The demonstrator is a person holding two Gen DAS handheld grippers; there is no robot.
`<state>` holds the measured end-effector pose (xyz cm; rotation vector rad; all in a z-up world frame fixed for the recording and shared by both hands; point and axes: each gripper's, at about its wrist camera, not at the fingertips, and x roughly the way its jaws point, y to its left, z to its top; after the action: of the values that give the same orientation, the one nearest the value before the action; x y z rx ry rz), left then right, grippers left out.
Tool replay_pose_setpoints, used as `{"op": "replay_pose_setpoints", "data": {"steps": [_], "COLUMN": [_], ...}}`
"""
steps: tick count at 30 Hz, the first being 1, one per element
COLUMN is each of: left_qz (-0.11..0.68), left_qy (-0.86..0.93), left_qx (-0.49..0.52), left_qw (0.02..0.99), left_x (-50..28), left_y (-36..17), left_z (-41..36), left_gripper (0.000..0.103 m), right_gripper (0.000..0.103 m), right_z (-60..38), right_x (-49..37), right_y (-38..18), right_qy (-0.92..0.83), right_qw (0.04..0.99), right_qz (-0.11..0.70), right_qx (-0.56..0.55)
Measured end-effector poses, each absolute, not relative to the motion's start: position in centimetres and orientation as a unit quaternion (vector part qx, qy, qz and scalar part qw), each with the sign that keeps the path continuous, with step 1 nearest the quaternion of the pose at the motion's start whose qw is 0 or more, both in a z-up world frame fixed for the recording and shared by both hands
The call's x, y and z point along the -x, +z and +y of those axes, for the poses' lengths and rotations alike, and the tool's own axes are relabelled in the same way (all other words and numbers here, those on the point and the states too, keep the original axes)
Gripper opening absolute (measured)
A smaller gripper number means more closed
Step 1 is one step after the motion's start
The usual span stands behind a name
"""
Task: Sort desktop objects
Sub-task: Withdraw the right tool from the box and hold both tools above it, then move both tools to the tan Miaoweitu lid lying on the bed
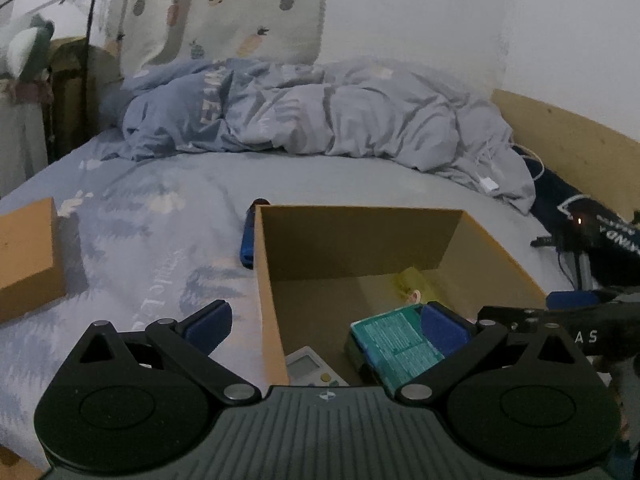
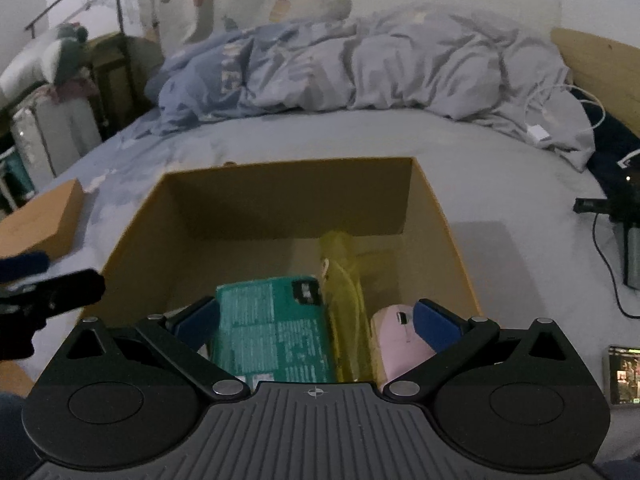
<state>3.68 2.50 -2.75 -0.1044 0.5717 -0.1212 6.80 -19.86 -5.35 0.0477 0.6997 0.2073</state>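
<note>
An open cardboard box (image 2: 440,216) sits on the bed (image 1: 160,208); inside it lie a teal packet (image 2: 272,332), a yellow pouch (image 2: 344,280) just right of the packet, a pink mouse (image 2: 396,340) at the box's near right corner, and a white remote (image 1: 310,368) near its left wall. The left gripper (image 1: 326,322) straddles the box's left wall, fingers spread wide and empty; the right gripper (image 2: 316,322) hovers over the box, fingers wide apart, gripping nothing. A blue object (image 1: 248,240) lies against the box's outer left wall; a smaller brown box (image 1: 28,256) sits well left of it.
</note>
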Motion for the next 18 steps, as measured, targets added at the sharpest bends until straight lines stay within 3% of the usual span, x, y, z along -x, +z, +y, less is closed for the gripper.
{"op": "replay_pose_setpoints", "data": {"steps": [18], "left_qz": [0.225], "left_qy": [0.098], "left_qx": [0.113], "left_qw": [0.963], "left_x": [-3.5], "left_y": [1.4], "left_z": [14.1], "left_gripper": [0.103], "right_gripper": [0.103], "right_z": [-5.9], "right_x": [-12.4], "right_y": [3.3], "right_qy": [0.232], "right_qw": [0.919], "right_qz": [0.319], "right_qx": [0.001]}}
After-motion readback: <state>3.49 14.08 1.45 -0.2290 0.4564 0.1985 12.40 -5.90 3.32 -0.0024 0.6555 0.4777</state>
